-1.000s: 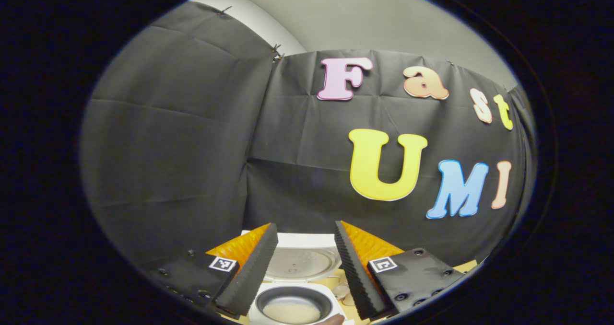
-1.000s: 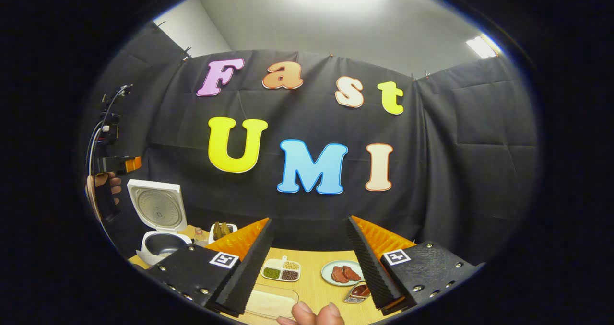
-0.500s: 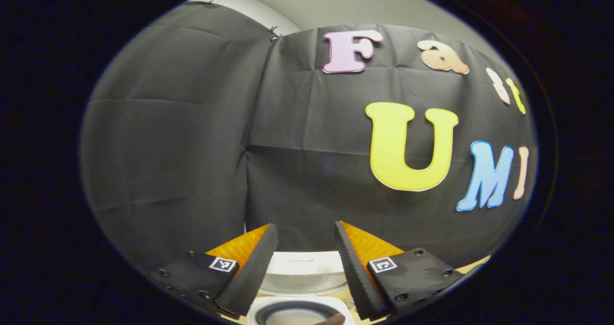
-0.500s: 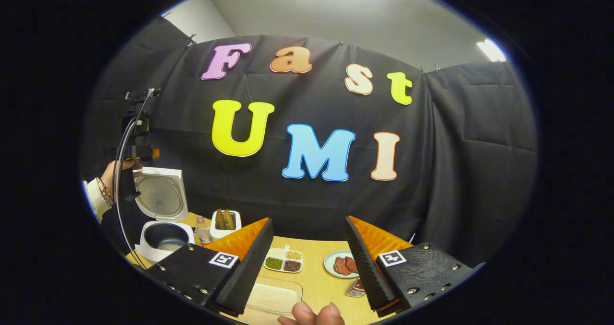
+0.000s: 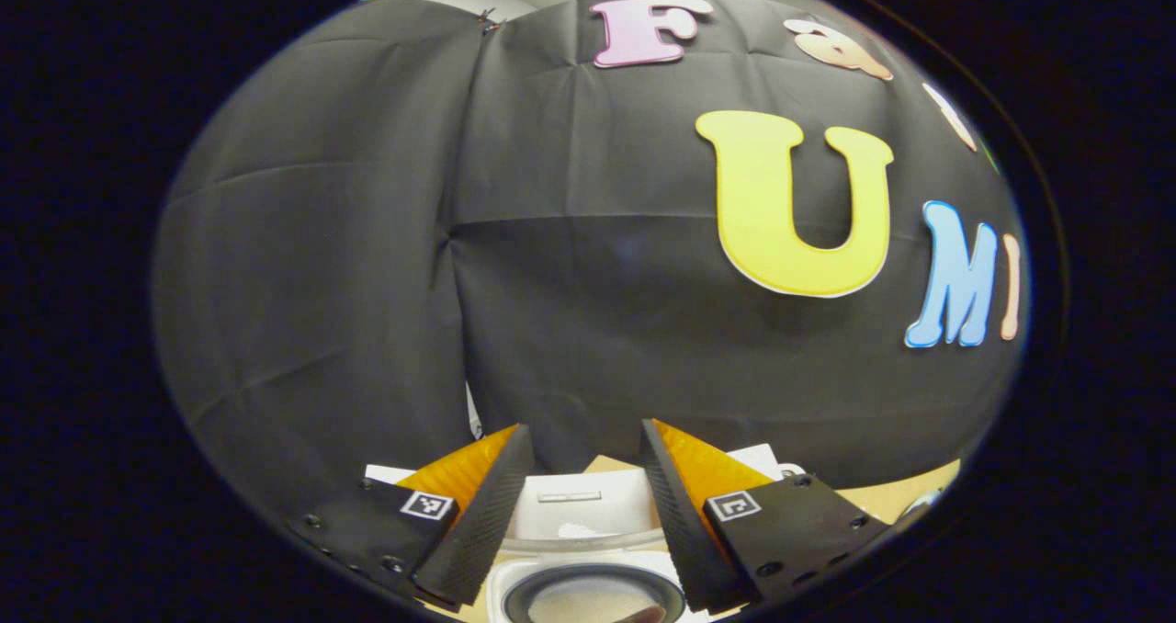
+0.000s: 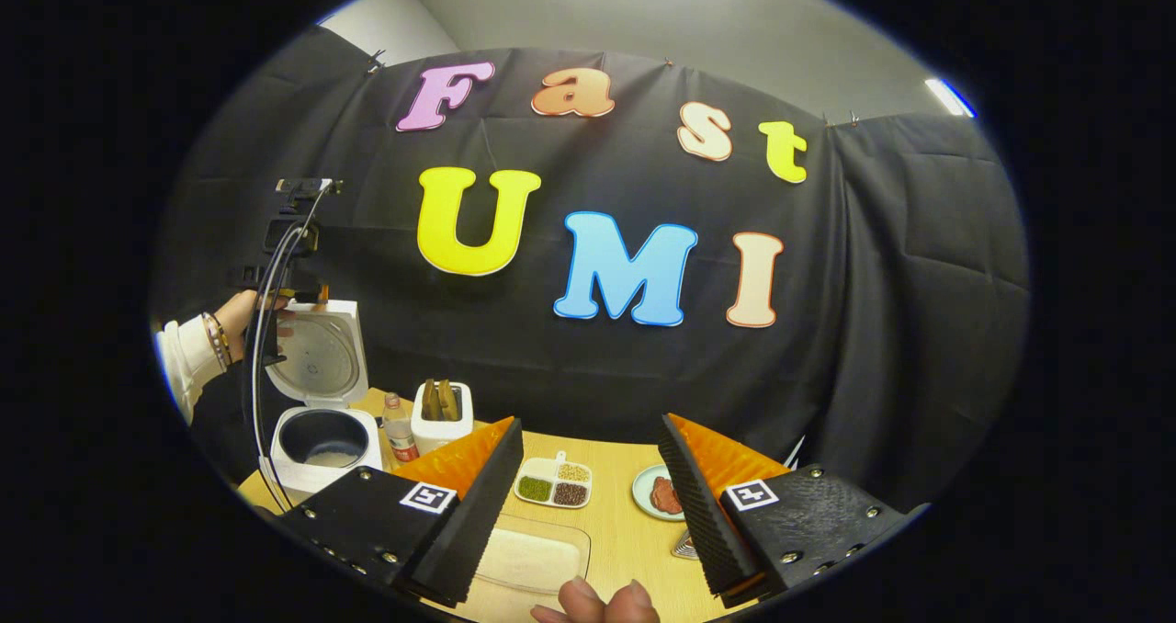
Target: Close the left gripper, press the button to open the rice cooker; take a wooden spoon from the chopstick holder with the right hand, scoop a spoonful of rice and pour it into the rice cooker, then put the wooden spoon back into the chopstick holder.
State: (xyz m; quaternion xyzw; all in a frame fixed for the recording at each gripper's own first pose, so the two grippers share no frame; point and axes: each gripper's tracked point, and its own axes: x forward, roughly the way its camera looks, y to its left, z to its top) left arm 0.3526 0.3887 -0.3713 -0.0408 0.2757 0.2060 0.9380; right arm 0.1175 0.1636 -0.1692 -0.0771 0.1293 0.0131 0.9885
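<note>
In the right gripper view the white rice cooker (image 6: pixel 323 462) stands at the table's left with its lid (image 6: pixel 317 358) raised and some rice in the dark pot. A hand holds my left gripper (image 6: pixel 292 278) just above the lid's top edge. The white chopstick holder (image 6: pixel 441 421) with wooden spoons stands right of the cooker. A clear tray of rice (image 6: pixel 533 557) lies under my right gripper (image 6: pixel 592 423), which is open and empty. In the left gripper view my left gripper (image 5: pixel 584 430) is open, with the lid (image 5: pixel 579 510) and pot (image 5: pixel 593 597) below its fingers.
A small bottle (image 6: pixel 398 428) stands between cooker and holder. A divided dish of beans (image 6: pixel 554 485) and a plate with meat (image 6: pixel 657 494) sit mid-table, and a small metal item (image 6: pixel 684 545) lies near my right finger. Fingers of a hand (image 6: pixel 597 600) show at the bottom edge.
The left gripper has come down and forward over the raised lid, which now sits nearer in its view. The right gripper view has tipped down, showing more table. Both stay open.
</note>
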